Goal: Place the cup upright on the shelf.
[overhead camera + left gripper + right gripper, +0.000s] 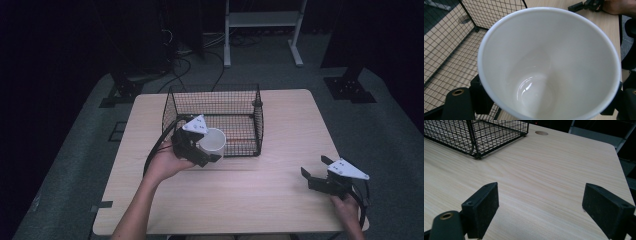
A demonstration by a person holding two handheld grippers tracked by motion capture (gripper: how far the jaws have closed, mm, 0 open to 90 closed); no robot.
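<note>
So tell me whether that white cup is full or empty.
Empty. The left gripper view looks straight into the white cup and shows its bare, glossy bottom, with no liquid or object inside.
</note>
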